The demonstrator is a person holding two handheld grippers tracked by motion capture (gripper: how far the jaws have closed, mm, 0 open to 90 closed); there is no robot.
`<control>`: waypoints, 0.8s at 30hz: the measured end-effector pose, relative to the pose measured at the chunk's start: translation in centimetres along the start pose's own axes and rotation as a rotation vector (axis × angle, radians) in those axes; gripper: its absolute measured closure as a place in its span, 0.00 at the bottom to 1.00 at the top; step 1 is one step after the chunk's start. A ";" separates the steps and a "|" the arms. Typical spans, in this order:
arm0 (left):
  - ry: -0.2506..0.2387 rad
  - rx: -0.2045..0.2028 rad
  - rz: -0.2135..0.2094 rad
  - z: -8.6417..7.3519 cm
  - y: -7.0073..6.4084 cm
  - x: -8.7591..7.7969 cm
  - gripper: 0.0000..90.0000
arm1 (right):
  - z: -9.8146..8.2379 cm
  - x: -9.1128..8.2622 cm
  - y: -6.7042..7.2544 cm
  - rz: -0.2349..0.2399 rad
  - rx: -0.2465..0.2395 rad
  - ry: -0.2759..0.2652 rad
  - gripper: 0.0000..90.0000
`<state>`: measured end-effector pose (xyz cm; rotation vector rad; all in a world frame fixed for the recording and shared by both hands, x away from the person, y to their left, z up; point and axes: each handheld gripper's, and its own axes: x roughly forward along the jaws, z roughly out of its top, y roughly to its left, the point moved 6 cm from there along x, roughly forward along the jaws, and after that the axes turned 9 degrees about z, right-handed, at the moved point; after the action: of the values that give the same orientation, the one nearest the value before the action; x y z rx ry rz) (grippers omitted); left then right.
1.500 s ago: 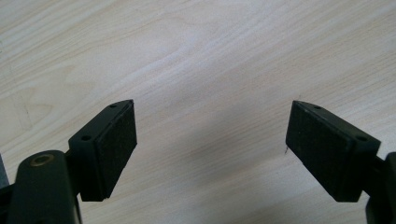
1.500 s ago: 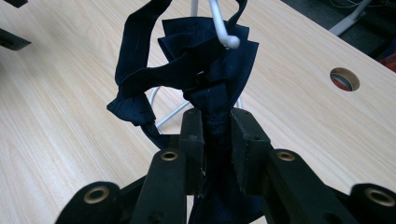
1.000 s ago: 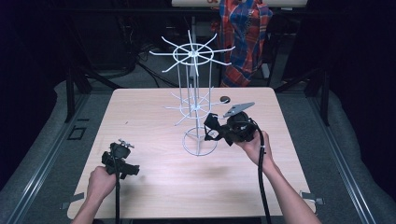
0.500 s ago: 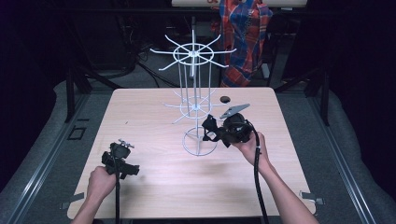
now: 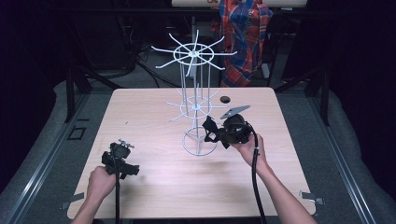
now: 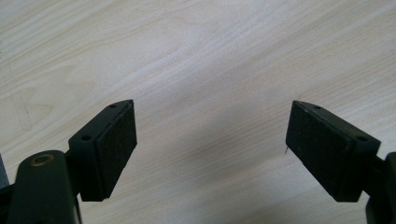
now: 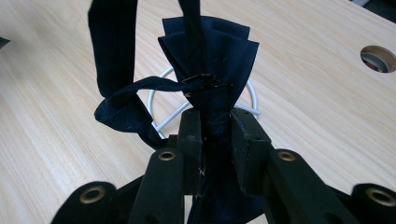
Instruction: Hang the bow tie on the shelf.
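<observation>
A dark navy bow tie (image 7: 205,60) with a loose strap (image 7: 112,56) is pinched at its knot by my right gripper (image 7: 214,126), whose pads press on the cloth. In the high view the right gripper (image 5: 215,132) holds the bow tie (image 5: 210,129) just right of the white wire rack (image 5: 194,95), above the rack's round base ring (image 5: 198,142). My left gripper (image 5: 122,161) rests low at the table's near left; its view shows the black pads (image 6: 116,140) wide apart over bare wood with nothing between them.
The pale wooden table (image 5: 149,121) has a round hole (image 5: 225,99) behind the rack. The rack's top spokes (image 5: 194,52) spread wide above the table. A plaid shirt (image 5: 245,32) hangs behind the table. Dark floor and metal frames surround it.
My right gripper has shifted slightly left toward the rack's post with the bow tie still in it. The left gripper has stayed where it was.
</observation>
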<state>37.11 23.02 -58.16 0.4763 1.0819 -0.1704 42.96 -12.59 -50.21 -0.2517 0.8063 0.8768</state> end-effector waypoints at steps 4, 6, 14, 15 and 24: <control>-0.002 0.000 0.002 0.0 0.0 0.0 0.19 | -0.1 0.3 -0.1 0.008 0.017 0.006 0.82; -0.002 0.001 0.002 0.0 0.0 0.0 0.19 | -0.2 0.4 -0.1 0.012 0.018 0.004 0.82; -0.004 0.000 0.003 0.0 0.0 -0.1 0.19 | -0.2 0.3 -0.2 0.027 0.038 -0.020 0.80; -0.004 0.000 0.001 0.0 0.0 -0.1 0.19 | -0.2 0.3 -0.2 0.028 0.042 -0.017 0.80; -0.006 -0.001 0.002 0.0 0.0 -0.1 0.19 | -0.2 0.3 0.0 0.039 0.049 -0.017 0.76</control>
<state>37.07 23.03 -58.06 0.4758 1.0756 -0.1698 42.97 -12.54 -50.58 -0.1856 0.8179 0.8932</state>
